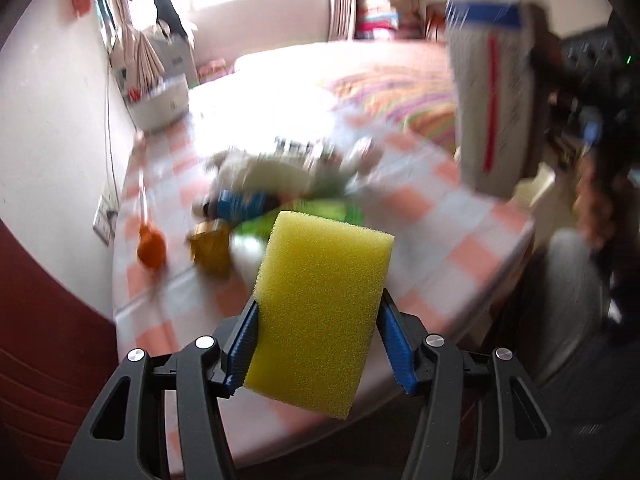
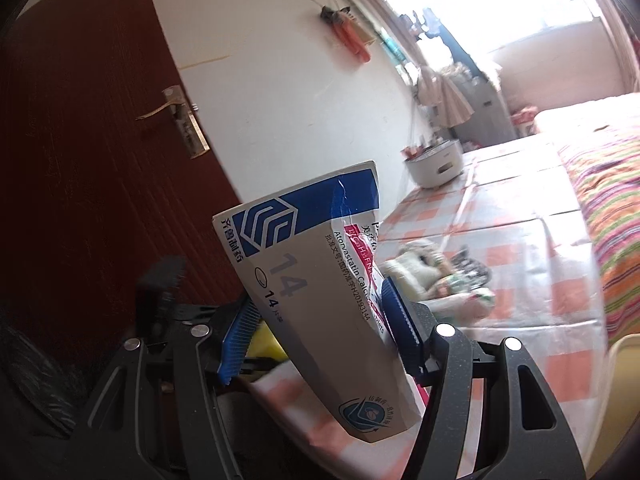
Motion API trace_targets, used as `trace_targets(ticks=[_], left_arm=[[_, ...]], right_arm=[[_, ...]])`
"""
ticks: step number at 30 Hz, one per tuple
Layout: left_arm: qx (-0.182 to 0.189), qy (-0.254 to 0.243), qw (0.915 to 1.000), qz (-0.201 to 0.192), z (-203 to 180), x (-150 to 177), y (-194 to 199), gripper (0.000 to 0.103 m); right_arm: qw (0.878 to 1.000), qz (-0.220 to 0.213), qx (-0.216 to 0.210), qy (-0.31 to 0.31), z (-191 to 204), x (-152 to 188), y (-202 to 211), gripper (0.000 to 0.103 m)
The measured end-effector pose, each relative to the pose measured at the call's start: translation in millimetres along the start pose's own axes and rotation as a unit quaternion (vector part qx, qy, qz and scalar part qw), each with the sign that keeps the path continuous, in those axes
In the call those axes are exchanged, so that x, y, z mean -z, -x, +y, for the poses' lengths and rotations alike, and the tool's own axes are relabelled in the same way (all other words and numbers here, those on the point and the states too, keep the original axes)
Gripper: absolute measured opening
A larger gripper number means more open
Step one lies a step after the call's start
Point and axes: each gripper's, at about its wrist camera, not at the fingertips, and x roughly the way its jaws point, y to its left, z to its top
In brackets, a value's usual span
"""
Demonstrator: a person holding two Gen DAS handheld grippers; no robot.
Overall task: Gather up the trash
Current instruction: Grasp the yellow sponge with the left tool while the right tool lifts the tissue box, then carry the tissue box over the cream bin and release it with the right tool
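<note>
Above the bench's (image 1: 460, 240) near edge, the left gripper (image 1: 320, 344) clamps a yellow sponge (image 1: 320, 312); the right gripper (image 2: 320, 320) clamps a medicine box (image 2: 320, 300).

You had a dark red wooden door (image 2: 80, 160) with a brass lever handle (image 2: 160, 110) at the left, a striped multicoloured bedspread (image 2: 608, 216) at the right, and a white round pot (image 2: 436, 162) on the orange-checked tablecloth (image 2: 520, 240) by the wall.
</note>
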Motion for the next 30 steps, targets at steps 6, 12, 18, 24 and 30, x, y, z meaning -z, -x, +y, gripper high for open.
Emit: trace_targets(ticks=[6,12,18,24,30], left_arm=[[0.032,0.002,0.9958,-0.086,-43.9,-44.6,6.7,0.054],[0.110,-0.010,0.9869,-0.118,-91.7,-83.7,-11.4,0.054],[0.156,-0.005,0.9818,-0.109,-120.0,-108.3,-35.5,0.054],[0.170,-0.013,0.9805,-0.098,-136.1,-119.7,-49.5,0.054],[0.184,-0.014,0.9790,-0.086,-147.8,-127.5,-65.8,0.055]], right_arm=[[0.986,-0.035,0.159,0.029,-36.2,0.6,34.6,0.060],[0.962,-0.059,0.263,0.031,-77.2,2.7,70.6,0.060],[0.945,-0.066,0.320,0.014,-117.9,12.4,91.0,0.060],[0.931,-0.069,0.359,-0.019,-149.2,21.5,105.8,0.060],[0.924,-0.062,0.376,-0.022,-155.1,26.2,104.1,0.062]])
